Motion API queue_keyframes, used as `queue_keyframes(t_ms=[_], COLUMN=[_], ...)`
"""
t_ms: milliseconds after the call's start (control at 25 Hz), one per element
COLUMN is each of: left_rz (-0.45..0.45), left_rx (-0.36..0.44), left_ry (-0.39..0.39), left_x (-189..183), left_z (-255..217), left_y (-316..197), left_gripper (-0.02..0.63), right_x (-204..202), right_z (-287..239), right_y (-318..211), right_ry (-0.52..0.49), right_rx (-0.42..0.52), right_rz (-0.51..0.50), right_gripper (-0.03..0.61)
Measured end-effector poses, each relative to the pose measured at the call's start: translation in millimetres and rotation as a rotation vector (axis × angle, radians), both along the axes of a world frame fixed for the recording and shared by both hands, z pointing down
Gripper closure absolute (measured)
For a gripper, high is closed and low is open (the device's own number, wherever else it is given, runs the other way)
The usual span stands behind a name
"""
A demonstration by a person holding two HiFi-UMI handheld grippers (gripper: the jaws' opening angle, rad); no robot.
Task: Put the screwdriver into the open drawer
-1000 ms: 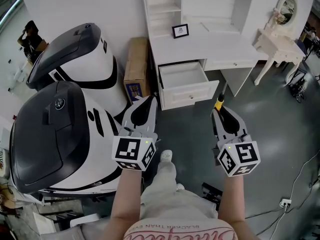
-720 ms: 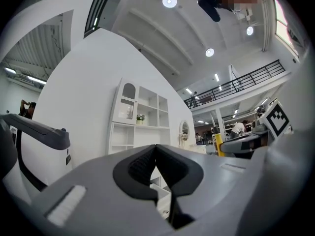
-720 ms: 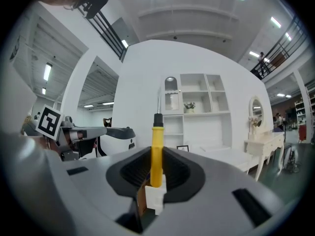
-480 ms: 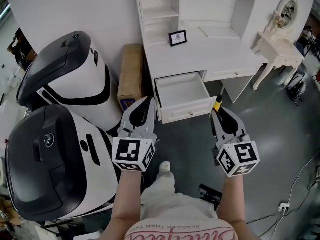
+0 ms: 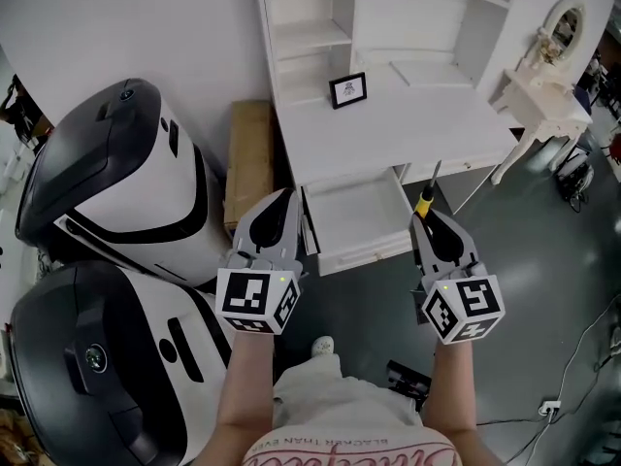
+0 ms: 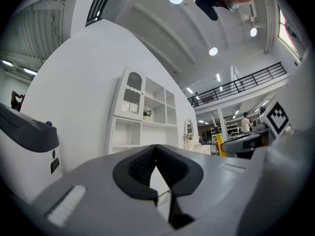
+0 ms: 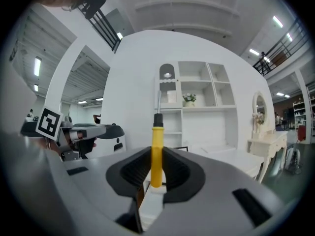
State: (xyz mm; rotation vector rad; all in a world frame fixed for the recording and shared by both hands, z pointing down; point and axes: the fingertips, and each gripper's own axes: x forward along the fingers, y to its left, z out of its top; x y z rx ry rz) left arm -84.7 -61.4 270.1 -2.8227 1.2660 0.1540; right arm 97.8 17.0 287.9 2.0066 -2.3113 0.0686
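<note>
A screwdriver [image 5: 425, 198] with a yellow handle and a thin metal shaft stands upright in my right gripper [image 5: 427, 217], whose jaws are shut on the handle. The right gripper view shows the screwdriver [image 7: 156, 149] clamped between the black pads of that right gripper [image 7: 156, 167], tip upward. The open white drawer [image 5: 355, 219] juts out of the white desk [image 5: 388, 129], just ahead and between both grippers. My left gripper [image 5: 278, 214] sits at the drawer's left front corner. In its own view the left gripper [image 6: 156, 150] is shut with nothing in it.
Two big white-and-black machines [image 5: 116, 192] fill the left side. A cardboard box [image 5: 249, 158] stands between them and the desk. A small framed picture [image 5: 347, 90] rests on the desk. A white dressing table [image 5: 545, 90] stands at the right. My own legs and shoe [image 5: 320, 346] show below.
Both grippers have travelled forward towards the desk, so the open drawer now lies right in front of them. The screwdriver stays clamped in the right gripper.
</note>
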Motion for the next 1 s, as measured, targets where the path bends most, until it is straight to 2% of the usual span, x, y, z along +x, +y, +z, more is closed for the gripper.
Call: queue_keyframes(t_ms=[360, 1000], left_rz=[0.026, 0.022], left_rx=[-0.030, -0.066], left_ry=[0.021, 0.005], left_x=[-1.2, 9.7], left_z=[8.1, 23.6], left_y=[-61.8, -99.9], left_gripper=[0.604, 0.604], right_x=[-4.0, 21.4], right_z=[11.9, 32.4], right_y=[-54.9, -93.4], right_ry=[0.015, -0.002], right_rx=[-0.050, -0.110], right_rz=[0.026, 0.051], right_gripper=[0.503, 0.503])
